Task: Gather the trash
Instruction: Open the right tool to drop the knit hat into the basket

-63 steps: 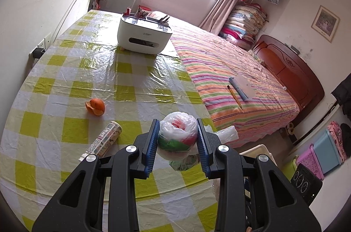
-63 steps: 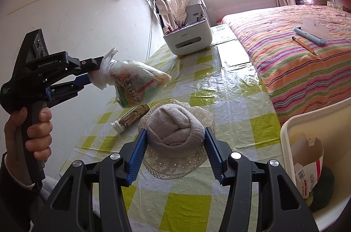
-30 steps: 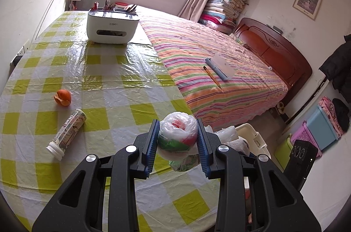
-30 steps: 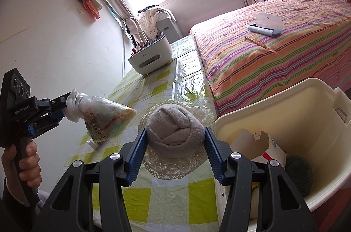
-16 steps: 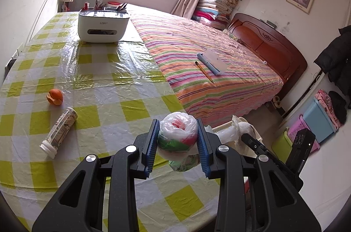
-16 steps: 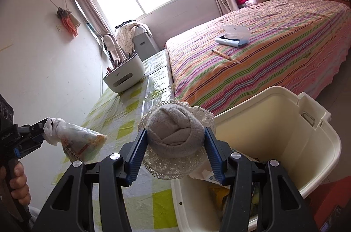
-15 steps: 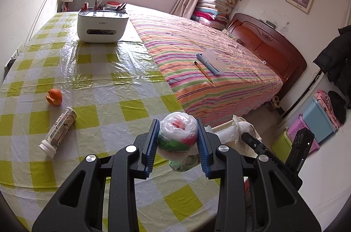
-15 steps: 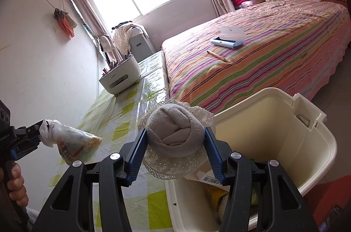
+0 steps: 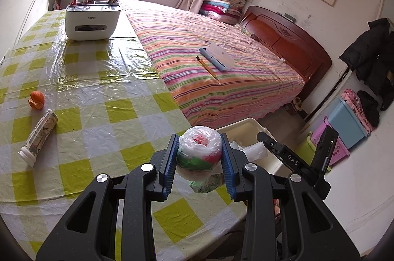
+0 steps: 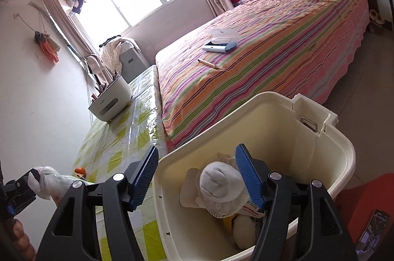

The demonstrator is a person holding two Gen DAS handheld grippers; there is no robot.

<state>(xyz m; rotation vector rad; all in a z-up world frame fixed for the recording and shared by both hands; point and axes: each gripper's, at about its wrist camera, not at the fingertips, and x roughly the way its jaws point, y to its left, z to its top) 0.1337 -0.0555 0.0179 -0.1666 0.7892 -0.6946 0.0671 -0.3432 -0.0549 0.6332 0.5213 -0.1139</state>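
- The left hand-held gripper (image 9: pixel 199 163), at the lower centre of the left wrist view, is clamped narrowly on a knotted plastic bag of trash (image 9: pixel 200 152); both blue pads press its sides, and the bag's lower part hangs below them.
- In the right wrist view the same bag (image 10: pixel 53 181) shows at the lower left edge, held above the checked counter (image 10: pixel 115 137).
- The right hand-held gripper (image 10: pixel 197 178), at the lower centre of its own view, has just been opening. Its jaws stand wide, and neither pad presses on anything.
- Between and below those jaws, a knitted hat with a lace brim (image 10: pixel 219 187) lies inside the cream trash bin (image 10: pixel 339 167), on top of a carton and other rubbish.
- The bin fills the lower right of the right wrist view, just beside the counter's edge. In the left wrist view only its rim (image 9: pixel 242 124) shows, right of centre behind the bag.
- On the counter (image 9: pixel 93 98), at the left of the left wrist view, lie an orange peel (image 9: pixel 37 100) and, just below it, a capped tube (image 9: pixel 39 134) on its side.
- A white organiser box (image 9: pixel 92 20) stands at the counter's far end, in the upper left.
- A striped bed (image 9: pixel 216 63) fills the middle of that view, with a pencil (image 9: pixel 206 67) and a case (image 9: pixel 216 56) on it.
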